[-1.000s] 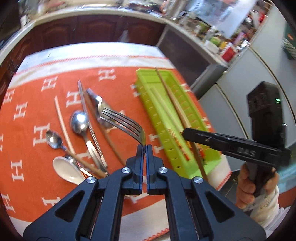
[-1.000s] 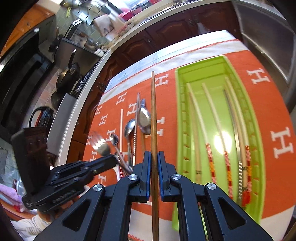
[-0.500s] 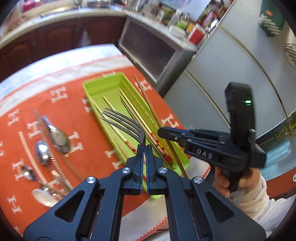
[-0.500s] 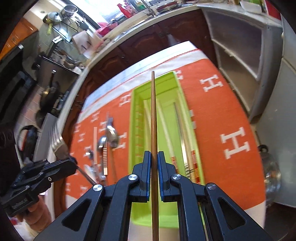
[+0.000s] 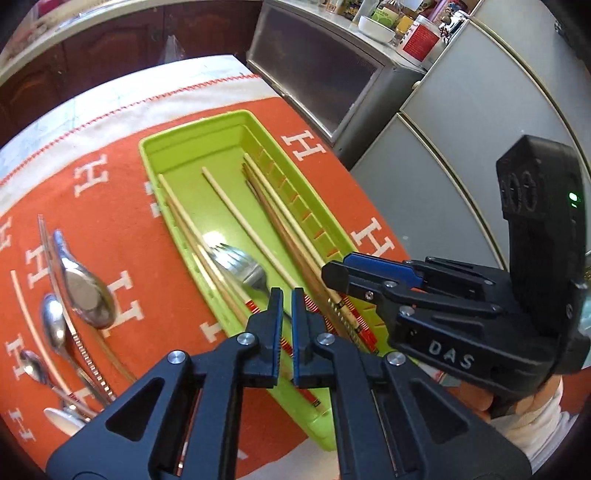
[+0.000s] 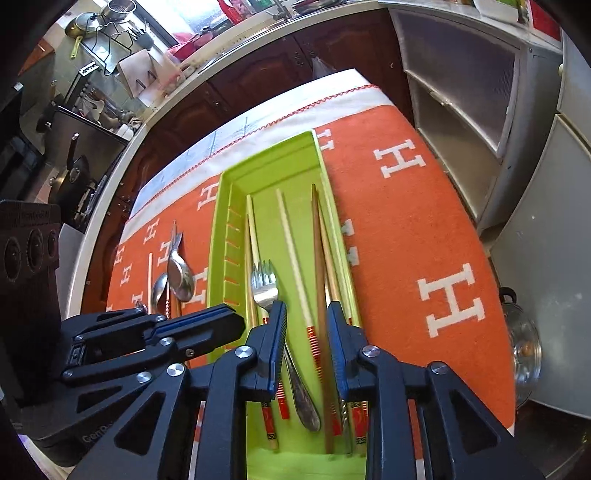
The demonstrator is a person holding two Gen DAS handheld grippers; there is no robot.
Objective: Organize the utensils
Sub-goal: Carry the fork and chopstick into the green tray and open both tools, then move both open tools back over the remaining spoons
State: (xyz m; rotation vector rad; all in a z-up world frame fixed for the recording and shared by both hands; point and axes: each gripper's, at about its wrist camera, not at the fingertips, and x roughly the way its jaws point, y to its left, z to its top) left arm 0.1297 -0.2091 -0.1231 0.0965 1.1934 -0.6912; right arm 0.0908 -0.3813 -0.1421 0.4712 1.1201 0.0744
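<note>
Home kitchen. Dark wood cabinets (image 6: 236, 92) under pale countertop (image 6: 207, 70); pans (image 6: 70, 177) on stove at left; strainer and pot hanging on rack (image 6: 107, 40). Jars and bowl (image 5: 376, 27) atop grey cabinet (image 5: 325, 77). Orange H-patterned cloth (image 6: 406, 221) covers table, with green cutlery tray (image 6: 221, 236), spoons (image 6: 181, 273).

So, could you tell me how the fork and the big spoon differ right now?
The fork lies inside the tray among chopsticks; the big spoon lies outside it on the cloth, among the other cutlery. The fork ends in tines, the spoon in a rounded bowl. Both are shiny metal and lie flat.
</note>
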